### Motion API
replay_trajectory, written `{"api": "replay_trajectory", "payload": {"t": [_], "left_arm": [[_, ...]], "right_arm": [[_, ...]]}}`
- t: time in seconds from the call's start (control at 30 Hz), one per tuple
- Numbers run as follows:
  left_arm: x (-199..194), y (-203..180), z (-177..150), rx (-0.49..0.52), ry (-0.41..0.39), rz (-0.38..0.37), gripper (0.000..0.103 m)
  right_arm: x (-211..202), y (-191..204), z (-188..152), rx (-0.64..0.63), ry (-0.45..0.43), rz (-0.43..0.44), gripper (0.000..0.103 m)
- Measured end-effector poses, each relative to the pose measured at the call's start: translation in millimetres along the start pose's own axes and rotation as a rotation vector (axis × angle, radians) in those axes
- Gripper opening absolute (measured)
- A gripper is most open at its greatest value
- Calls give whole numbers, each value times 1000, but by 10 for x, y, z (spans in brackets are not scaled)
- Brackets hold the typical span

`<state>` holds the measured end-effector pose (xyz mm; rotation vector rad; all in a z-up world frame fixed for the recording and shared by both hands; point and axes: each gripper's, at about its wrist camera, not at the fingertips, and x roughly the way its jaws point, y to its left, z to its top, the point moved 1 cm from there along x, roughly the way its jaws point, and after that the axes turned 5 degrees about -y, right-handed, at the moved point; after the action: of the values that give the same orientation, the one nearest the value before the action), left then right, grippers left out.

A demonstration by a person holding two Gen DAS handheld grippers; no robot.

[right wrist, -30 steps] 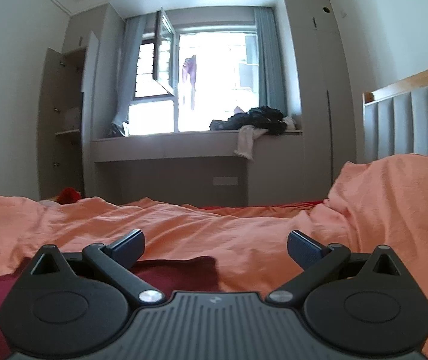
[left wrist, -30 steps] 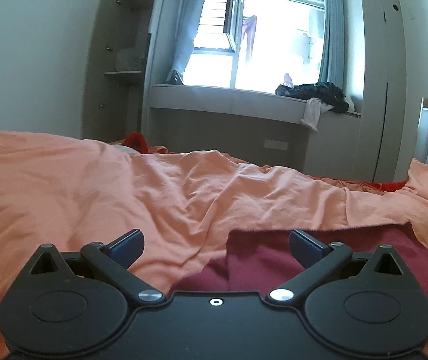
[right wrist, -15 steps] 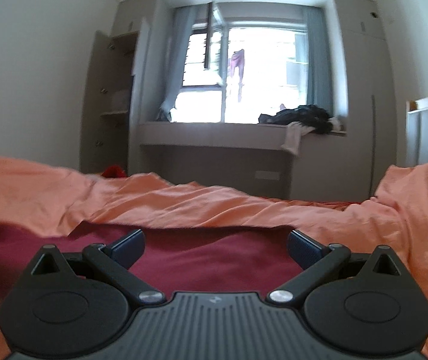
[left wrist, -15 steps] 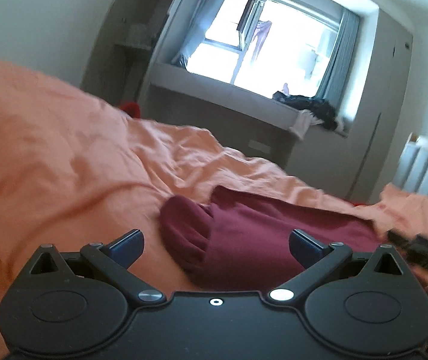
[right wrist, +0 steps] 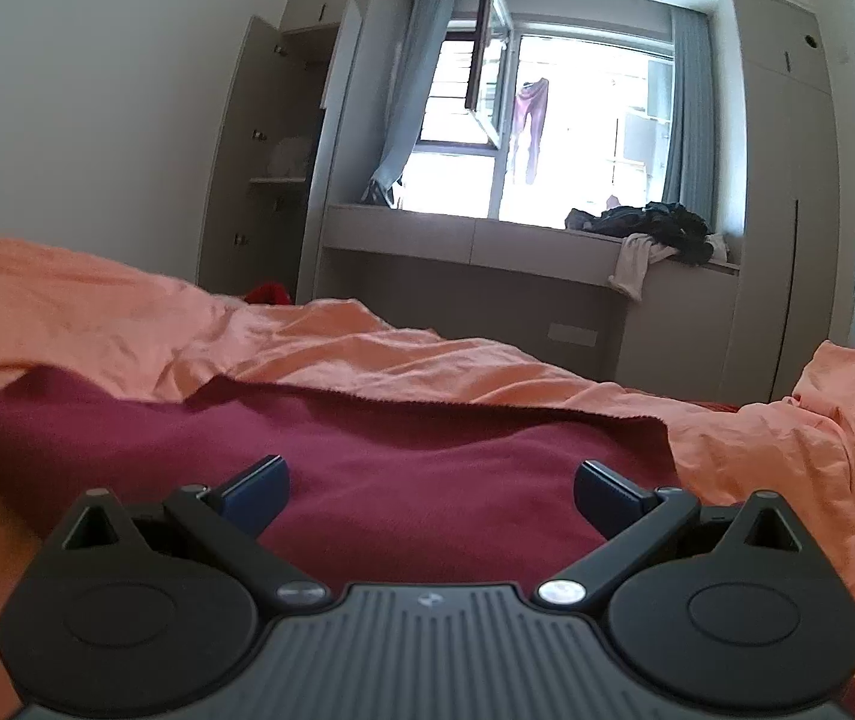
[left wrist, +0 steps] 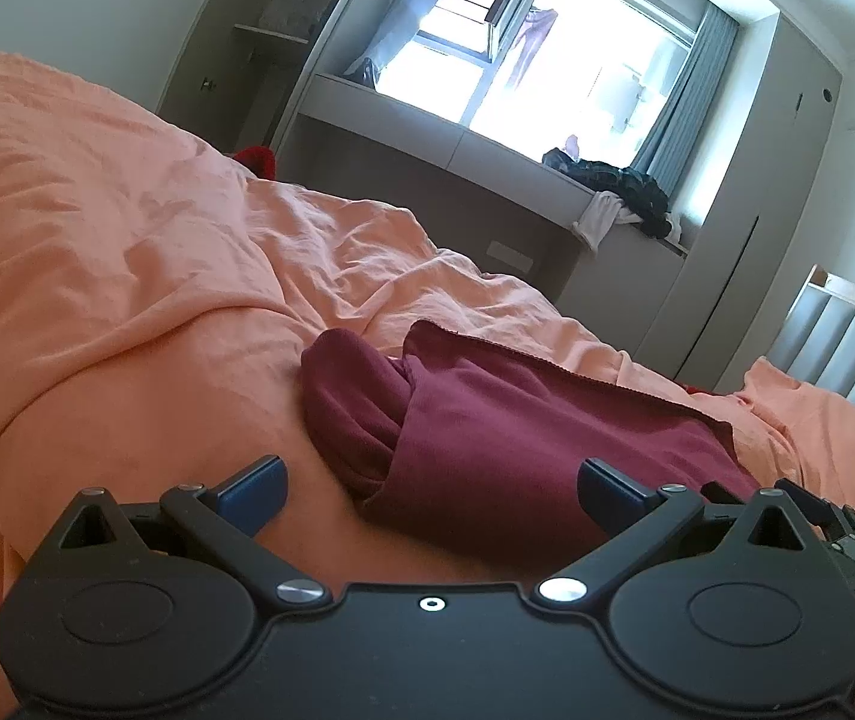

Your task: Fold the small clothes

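Note:
A dark red garment [left wrist: 487, 438] lies spread on an orange bed sheet [left wrist: 127, 276], with a rolled, bunched part [left wrist: 349, 402] at its left end. My left gripper [left wrist: 430, 489] is open and empty, just in front of the garment's left near edge. My right gripper [right wrist: 430, 489] is open and empty, low over the middle of the same garment [right wrist: 367, 456]. The right gripper's body shows at the right edge of the left wrist view [left wrist: 835, 528].
The rumpled orange sheet [right wrist: 787, 468] rises in folds to the left and right. A padded headboard [left wrist: 847, 348] stands at the right. A window ledge [right wrist: 487, 240] with a pile of dark clothes [right wrist: 655, 222] and an open wardrobe [right wrist: 283, 180] lie beyond the bed.
Both grippers have risen and tilted, bringing the red garment fully into view. The left one has swung left to the garment's bunched end. Both stay open.

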<state>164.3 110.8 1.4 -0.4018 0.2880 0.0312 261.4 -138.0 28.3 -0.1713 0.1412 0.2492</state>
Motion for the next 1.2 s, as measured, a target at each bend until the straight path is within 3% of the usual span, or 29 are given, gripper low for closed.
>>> {"api": "replay_trajectory", "payload": {"t": [0.3,1.2], "left_arm": [[26,-12,-3,16,12,2,103],[63,-60,-80,65,20,13,103]], "right_arm": [[11,179,-78,-87,-18,-44,103],[4,349,-190,-154,-52,-101,103]]}}
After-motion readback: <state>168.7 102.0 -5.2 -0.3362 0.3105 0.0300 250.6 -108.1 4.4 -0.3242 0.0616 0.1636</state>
